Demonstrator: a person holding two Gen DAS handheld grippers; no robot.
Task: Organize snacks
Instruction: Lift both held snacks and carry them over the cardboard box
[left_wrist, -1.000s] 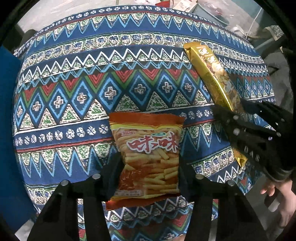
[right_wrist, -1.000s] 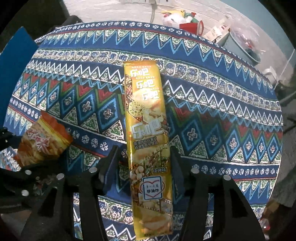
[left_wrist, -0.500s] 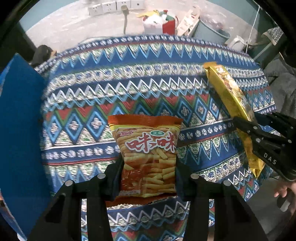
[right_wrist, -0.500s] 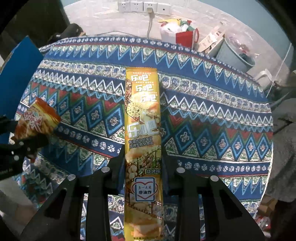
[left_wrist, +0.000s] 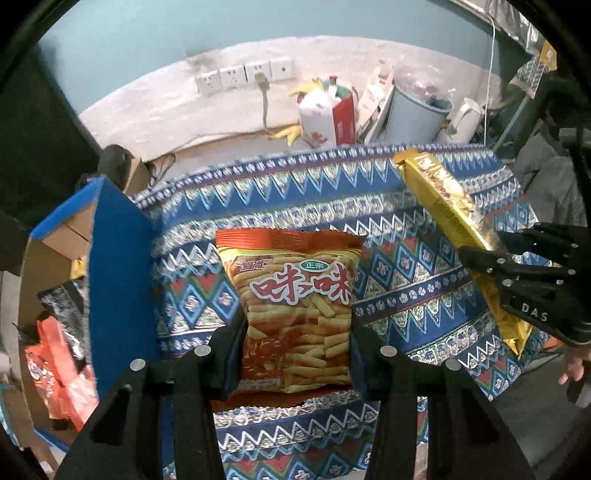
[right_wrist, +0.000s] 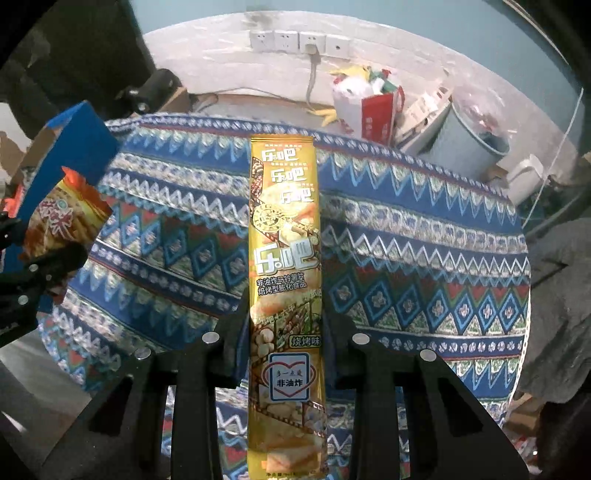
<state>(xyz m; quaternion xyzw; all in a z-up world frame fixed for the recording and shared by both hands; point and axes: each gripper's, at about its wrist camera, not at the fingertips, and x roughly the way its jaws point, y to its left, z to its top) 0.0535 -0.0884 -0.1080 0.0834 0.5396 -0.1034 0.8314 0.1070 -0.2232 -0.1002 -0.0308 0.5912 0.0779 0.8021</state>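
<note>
My left gripper (left_wrist: 297, 354) is shut on an orange bag of fry-shaped snacks (left_wrist: 291, 310) and holds it above the patterned tablecloth (left_wrist: 295, 199). My right gripper (right_wrist: 286, 347) is shut on a long golden pack of potato crisps (right_wrist: 284, 258), held upright over the cloth. In the left wrist view the right gripper (left_wrist: 528, 273) with the golden pack (left_wrist: 450, 221) is at the right. In the right wrist view the left gripper (right_wrist: 33, 280) with the orange bag (right_wrist: 62, 221) is at the left edge.
A blue-edged cardboard box (left_wrist: 114, 266) stands left of the table, with red and dark snack packs (left_wrist: 59, 354) inside. Behind the table on the floor are a red-and-white bag (left_wrist: 328, 114), a pale bin (left_wrist: 417, 118), a white kettle (left_wrist: 463, 120) and wall sockets (left_wrist: 243, 75).
Both grippers have lifted their snacks off the cloth and risen. The left one has swung left, bringing the blue box and its contents into view.
</note>
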